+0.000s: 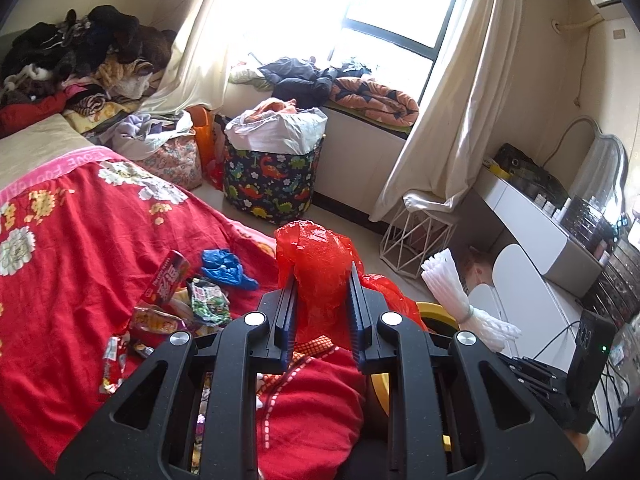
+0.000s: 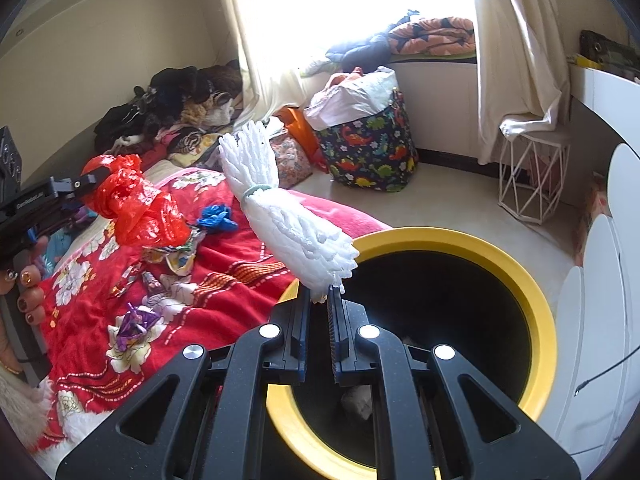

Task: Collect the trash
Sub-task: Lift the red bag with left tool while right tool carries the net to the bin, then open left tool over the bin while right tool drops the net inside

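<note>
My left gripper (image 1: 322, 276) is shut on a crumpled red plastic bag (image 1: 316, 256), held above the edge of the red floral bedspread (image 1: 72, 240). The same red plastic bag (image 2: 136, 204) hangs from that gripper at the left of the right wrist view. My right gripper (image 2: 320, 296) is shut on one end of a white foam net bundle (image 2: 276, 208) tied with a green band, which sticks up over the rim of the yellow-rimmed black bin (image 2: 532, 292). The white foam net bundle (image 1: 460, 296) also shows at the right in the left wrist view. Snack wrappers (image 1: 192, 300) and a blue crumpled bag (image 1: 226, 268) lie on the bed.
A dinosaur-print laundry basket (image 1: 272, 176) stands on the floor by the window. A white wire stool (image 1: 416, 240) and a white desk (image 1: 532, 220) line the right wall. Clothes are piled at the bed's far end (image 1: 80, 52). A hand (image 2: 24, 288) holds the left gripper.
</note>
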`<move>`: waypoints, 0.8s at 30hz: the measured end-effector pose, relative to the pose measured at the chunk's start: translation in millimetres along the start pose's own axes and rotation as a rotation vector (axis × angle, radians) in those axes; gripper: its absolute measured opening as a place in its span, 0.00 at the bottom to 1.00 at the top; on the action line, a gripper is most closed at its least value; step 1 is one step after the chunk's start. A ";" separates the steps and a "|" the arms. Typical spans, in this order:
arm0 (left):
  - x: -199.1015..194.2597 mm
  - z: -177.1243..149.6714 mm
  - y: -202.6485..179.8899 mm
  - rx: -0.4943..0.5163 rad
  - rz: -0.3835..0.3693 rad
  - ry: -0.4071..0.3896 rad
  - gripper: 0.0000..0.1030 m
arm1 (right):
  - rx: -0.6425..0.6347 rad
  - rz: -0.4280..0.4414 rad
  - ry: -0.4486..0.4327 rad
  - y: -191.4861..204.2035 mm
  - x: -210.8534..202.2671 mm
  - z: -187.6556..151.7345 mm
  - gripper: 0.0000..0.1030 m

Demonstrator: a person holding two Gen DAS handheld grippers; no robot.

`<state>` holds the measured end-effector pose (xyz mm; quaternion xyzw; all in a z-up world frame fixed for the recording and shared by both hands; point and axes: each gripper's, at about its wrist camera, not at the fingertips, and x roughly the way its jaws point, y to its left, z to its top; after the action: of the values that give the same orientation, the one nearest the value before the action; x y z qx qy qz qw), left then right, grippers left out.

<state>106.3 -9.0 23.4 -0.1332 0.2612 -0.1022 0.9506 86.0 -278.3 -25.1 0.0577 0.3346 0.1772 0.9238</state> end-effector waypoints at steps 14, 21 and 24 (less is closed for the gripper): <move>18.3 -12.9 -32.3 0.044 -0.051 0.043 0.15 | 0.073 -0.066 0.024 -36.0 -3.2 -9.5 0.08; 32.8 -26.1 -58.7 0.084 -0.086 0.081 0.15 | 0.119 -0.095 0.042 -53.0 -3.5 -16.2 0.08; 39.0 -30.7 -67.2 0.099 -0.095 0.096 0.15 | 0.143 -0.106 0.050 -61.4 -3.8 -19.1 0.09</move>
<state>114.7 -88.8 0.3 -0.0932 0.2944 -0.1664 0.9365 88.8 -337.0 -51.4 0.1013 0.3721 0.1049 0.9167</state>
